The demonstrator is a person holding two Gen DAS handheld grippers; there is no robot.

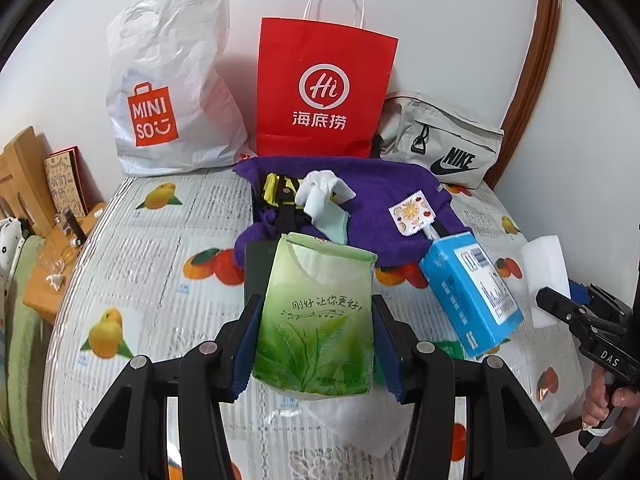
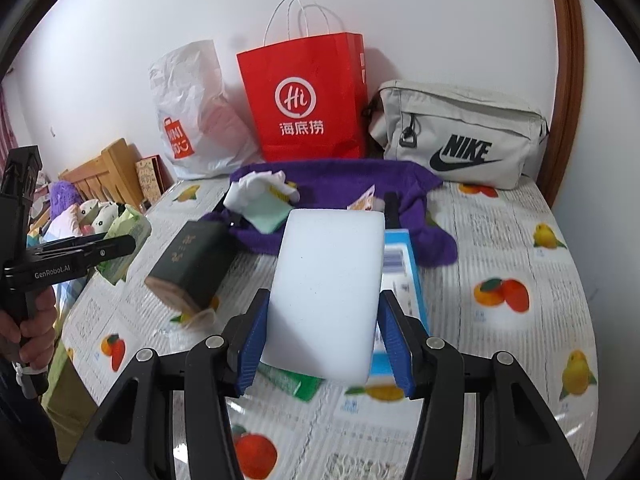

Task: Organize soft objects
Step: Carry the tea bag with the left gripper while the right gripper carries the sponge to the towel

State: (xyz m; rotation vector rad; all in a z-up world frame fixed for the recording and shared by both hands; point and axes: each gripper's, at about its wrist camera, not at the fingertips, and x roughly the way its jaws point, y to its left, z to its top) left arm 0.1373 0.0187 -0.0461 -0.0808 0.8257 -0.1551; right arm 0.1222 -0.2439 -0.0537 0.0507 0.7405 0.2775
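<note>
My left gripper [image 1: 316,344] is shut on a green tissue pack [image 1: 314,316], held above the table; it also shows at the left of the right wrist view [image 2: 128,236]. My right gripper [image 2: 322,332] is shut on a white sponge block [image 2: 328,292], also seen at the right of the left wrist view [image 1: 546,276]. A purple towel [image 1: 380,216] lies mid-table with white and mint socks [image 1: 324,200] and a fruit-print sachet [image 1: 412,216] on it. A blue tissue box [image 1: 472,292] and a dark green pack [image 2: 192,268] lie beside the towel.
At the back stand a white Miniso bag [image 1: 172,92], a red paper bag [image 1: 324,92] and a grey Nike pouch [image 1: 444,140]. The table [image 1: 140,280] has a fruit-print cover. A wooden shelf [image 1: 52,256] and soft toys [image 2: 96,212] are to the left.
</note>
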